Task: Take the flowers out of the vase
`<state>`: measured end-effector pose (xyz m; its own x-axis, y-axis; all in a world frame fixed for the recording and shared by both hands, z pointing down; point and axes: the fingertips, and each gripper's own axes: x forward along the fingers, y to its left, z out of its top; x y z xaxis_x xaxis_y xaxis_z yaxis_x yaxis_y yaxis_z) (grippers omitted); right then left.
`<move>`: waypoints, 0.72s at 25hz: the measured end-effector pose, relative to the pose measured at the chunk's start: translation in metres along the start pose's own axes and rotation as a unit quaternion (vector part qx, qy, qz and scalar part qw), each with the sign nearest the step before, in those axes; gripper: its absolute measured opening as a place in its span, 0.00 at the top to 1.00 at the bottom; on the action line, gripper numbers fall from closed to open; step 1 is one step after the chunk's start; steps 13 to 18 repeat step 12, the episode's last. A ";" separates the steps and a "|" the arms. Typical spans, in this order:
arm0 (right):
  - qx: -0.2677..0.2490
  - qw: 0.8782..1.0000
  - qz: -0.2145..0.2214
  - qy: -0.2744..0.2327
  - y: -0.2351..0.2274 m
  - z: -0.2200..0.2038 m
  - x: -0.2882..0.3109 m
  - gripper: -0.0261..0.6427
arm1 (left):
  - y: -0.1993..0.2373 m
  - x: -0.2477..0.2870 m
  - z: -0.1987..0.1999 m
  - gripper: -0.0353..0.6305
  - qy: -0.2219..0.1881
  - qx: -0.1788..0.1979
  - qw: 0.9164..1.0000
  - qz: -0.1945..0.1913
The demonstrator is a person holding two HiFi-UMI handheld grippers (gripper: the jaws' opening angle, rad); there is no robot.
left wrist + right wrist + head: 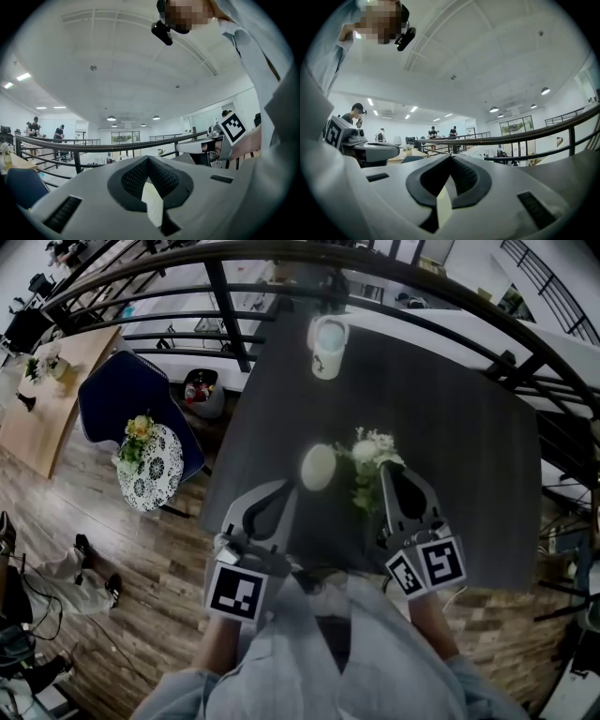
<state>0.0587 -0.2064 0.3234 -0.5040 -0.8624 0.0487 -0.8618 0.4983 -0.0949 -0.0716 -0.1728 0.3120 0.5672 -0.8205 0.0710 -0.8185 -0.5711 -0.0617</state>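
A small bunch of white flowers with green stems [369, 465] is on the dark table [469, 446], beside a white rounded vase [318, 466] to its left. I cannot tell whether the stems are in the vase. My right gripper [388, 470] is shut with nothing in it, its tip just right of the blooms. My left gripper [285, 487] is also shut and points at the vase's near left side. Each gripper view shows only closed jaws against the room: the left gripper [149, 159], the right gripper [451, 156]. No flowers or vase show there.
A white cup [326, 345] stands at the table's far edge. A dark metal railing [225, 306] curves behind the table. Left of the table are a blue chair [122, 390] and a small patterned round table with flowers [150, 465]. People stand far off in the room.
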 end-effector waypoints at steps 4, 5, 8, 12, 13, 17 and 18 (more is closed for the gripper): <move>-0.003 1.000 -0.005 0.000 -0.004 0.003 -0.002 0.96 | -0.001 0.001 0.002 0.95 -0.003 0.002 1.000 -0.002; -0.003 1.000 -0.005 0.000 -0.005 0.002 -0.003 0.96 | -0.002 0.001 0.002 0.95 -0.003 0.002 1.000 -0.003; -0.003 1.000 -0.005 0.001 -0.004 0.001 -0.002 0.96 | -0.003 0.001 0.001 0.95 -0.005 0.001 1.000 -0.004; -0.003 1.000 -0.006 0.006 -0.003 -0.001 -0.004 0.96 | -0.006 0.000 0.000 0.95 -0.004 0.000 1.000 -0.008; -0.003 1.000 -0.006 0.006 -0.003 -0.001 -0.004 0.96 | -0.006 0.000 0.000 0.95 -0.004 0.000 1.000 -0.008; -0.003 1.000 -0.006 0.006 -0.003 -0.001 -0.004 0.96 | -0.006 0.000 0.000 0.95 -0.004 0.000 1.000 -0.008; -0.003 1.000 -0.006 0.006 -0.003 -0.001 -0.004 0.96 | -0.006 0.000 0.000 0.95 -0.004 0.000 1.000 -0.008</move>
